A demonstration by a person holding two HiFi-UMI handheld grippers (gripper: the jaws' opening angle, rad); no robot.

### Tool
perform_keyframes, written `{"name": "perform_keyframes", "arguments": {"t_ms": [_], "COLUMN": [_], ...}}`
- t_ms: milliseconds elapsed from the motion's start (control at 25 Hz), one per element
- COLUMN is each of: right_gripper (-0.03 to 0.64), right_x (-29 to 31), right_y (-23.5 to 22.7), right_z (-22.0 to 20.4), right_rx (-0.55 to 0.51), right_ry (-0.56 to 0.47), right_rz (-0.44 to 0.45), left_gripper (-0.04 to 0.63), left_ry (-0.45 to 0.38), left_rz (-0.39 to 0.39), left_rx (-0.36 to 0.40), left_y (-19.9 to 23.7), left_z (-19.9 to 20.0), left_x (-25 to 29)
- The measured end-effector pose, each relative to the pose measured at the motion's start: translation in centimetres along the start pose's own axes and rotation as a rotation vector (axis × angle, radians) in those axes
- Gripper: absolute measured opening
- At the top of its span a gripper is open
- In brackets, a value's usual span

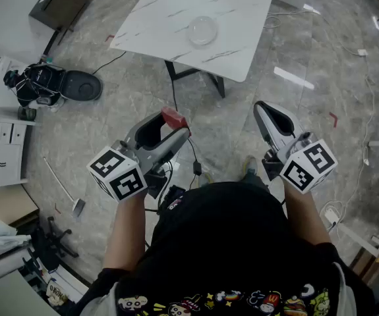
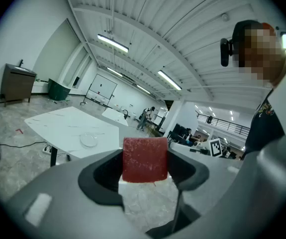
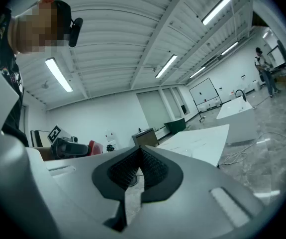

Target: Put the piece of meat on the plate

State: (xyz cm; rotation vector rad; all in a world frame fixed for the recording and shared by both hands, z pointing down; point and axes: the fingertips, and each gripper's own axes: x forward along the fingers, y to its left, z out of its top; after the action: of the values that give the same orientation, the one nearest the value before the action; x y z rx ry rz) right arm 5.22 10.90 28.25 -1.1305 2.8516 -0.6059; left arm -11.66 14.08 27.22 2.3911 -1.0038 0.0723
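A red block of meat [image 1: 174,118] [image 2: 144,159] is clamped between the jaws of my left gripper [image 1: 169,125] [image 2: 144,173], held in the air over the floor, well short of the table. The clear round plate [image 1: 202,29] [image 2: 89,140] lies near the middle of the white marble table [image 1: 176,5] [image 2: 58,128] ahead. My right gripper [image 1: 273,120] [image 3: 139,176] is raised beside the left one, its jaws shut together with nothing between them. In the right gripper view the left gripper with the meat [image 3: 92,147] shows at the left.
A black robot vacuum [image 1: 80,85] and a bundle of gear stand on the floor at the left, by a white cabinet [image 1: 4,143]. Cables trail across the grey floor under and beside the table. The table's black legs [image 1: 176,78] face me.
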Motion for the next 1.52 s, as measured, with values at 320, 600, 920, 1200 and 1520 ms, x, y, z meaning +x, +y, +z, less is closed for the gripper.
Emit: {"name": "perform_keyframes", "arguments": {"t_ms": [320, 600, 920, 1200, 1520], "right_gripper": [0.025, 0.026, 0.026, 0.026, 0.026], "right_x": [2.4, 2.2, 1.5, -0.3, -1.9], "right_y": [5.9, 7.2, 4.4, -0.7, -4.8], "right_z": [-3.4, -2.9, -4.5, -3.7, -4.1], "right_rx": [0.005, -0.009, 0.015, 0.023, 0.039], "right_ry": [0.02, 0.012, 0.061, 0.085, 0.104], "right_rz": [-0.103, -0.132, -0.095, -0.038, -0.004], "left_gripper": [0.388, 0.388, 0.388, 0.388, 0.388], "left_ry": [0.05, 0.148, 0.202, 0.242, 0.264], "left_rz": [-0.058, -0.005, 0.081, 0.15, 0.185], "left_rx": [0.012, 0.144, 0.211, 0.226, 0.199], "left_y": [3.9, 4.1, 3.2, 1.6, 0.2], "left_z": [-2.0, -2.9, -3.5, -3.5, -4.8], "left_x": [-5.2, -6.0, -3.8, 0.7, 4.0]}}
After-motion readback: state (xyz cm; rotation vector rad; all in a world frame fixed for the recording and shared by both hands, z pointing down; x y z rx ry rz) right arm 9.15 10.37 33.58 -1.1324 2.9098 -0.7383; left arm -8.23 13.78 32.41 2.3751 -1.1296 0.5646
